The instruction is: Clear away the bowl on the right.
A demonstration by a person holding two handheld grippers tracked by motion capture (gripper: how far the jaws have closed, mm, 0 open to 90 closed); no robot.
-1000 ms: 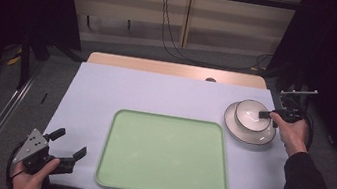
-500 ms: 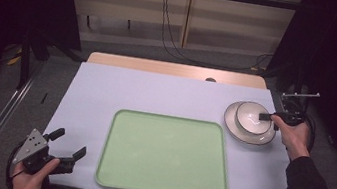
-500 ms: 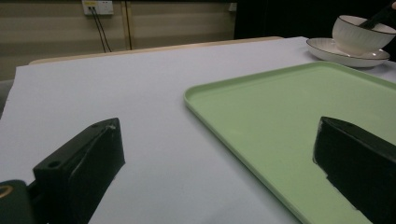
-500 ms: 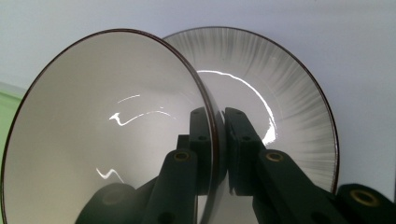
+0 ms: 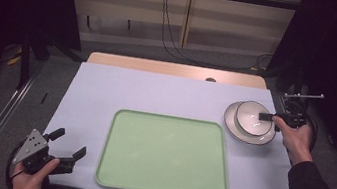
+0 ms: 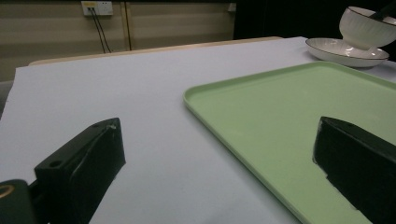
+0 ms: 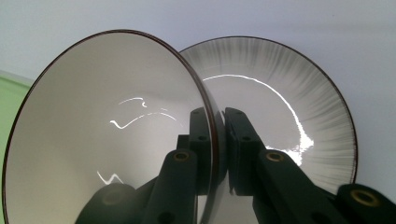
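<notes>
Currently, the rim of a white bowl (image 7: 107, 135) with a dark edge line is pinched between the jaws of the right gripper (image 7: 217, 149), one jaw inside the wall and one outside. Just beyond that gripper, under the bowl, a matching ribbed plate (image 7: 299, 107) is seen on the white table (image 5: 156, 95). In the left gripper view the bowl (image 6: 366, 28) is shown raised clear of the plate (image 6: 345, 51). The left gripper (image 5: 64, 152) is held with its jaws spread wide and nothing between them; a green tray (image 6: 280, 112) lies just ahead of it, toward its right. No brand, label or writing can be read on any item.
</notes>
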